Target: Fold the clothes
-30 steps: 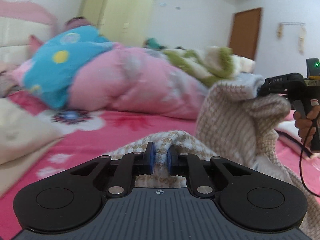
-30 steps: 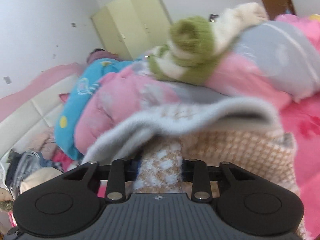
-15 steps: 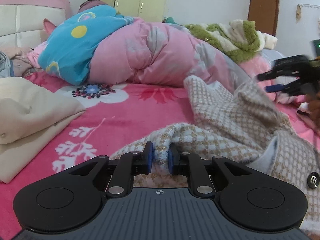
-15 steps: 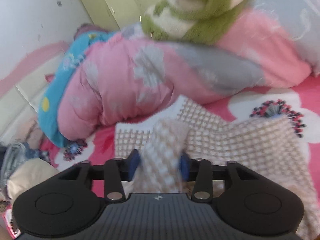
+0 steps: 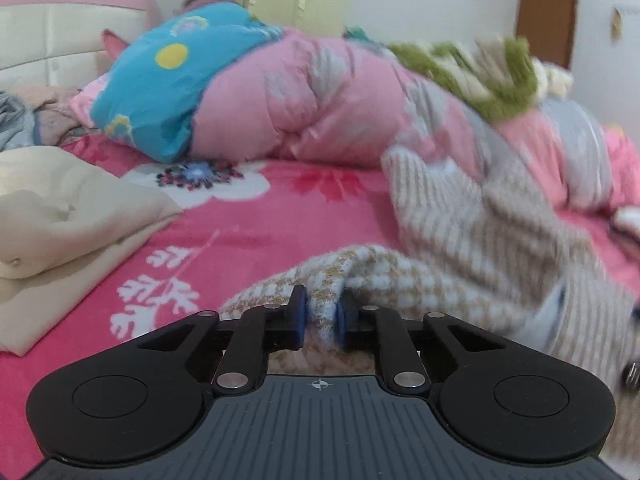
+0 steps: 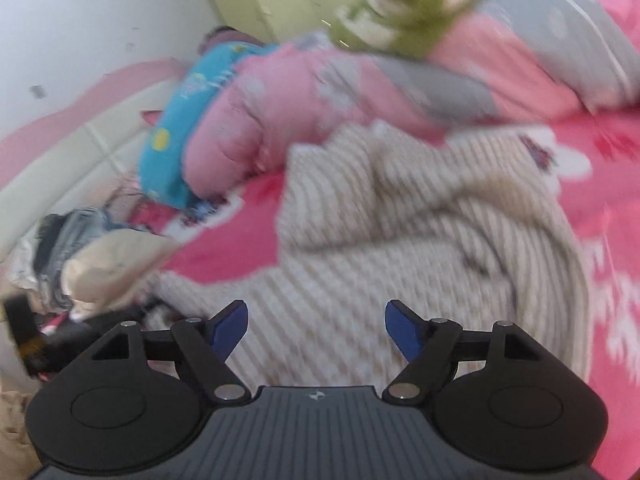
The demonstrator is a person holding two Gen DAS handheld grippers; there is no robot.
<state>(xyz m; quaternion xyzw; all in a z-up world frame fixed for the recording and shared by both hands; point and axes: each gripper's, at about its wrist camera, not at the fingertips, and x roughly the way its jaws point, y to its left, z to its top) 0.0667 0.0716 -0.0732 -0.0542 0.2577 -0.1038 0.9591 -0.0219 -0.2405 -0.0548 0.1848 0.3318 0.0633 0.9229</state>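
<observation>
Fingers of the left gripper [image 5: 321,317] are closed narrowly on a bunched fold of the checked beige-and-white sweater [image 5: 472,240], the fabric pinched between both blue pads. Fingers of the right gripper [image 6: 316,330] are spread wide, holding nothing, positioned above the same sweater.

Layout, left to right, left wrist view:
- folded cream garment [image 5: 60,216] lying on the pink floral bedsheet [image 5: 248,220];
- blue and pink quilt [image 5: 256,96] piled at the back of the bed;
- sweater, crumpled on the bedsheet, right of centre;
- green-and-white blanket [image 5: 492,80] resting on top of the quilt.
</observation>
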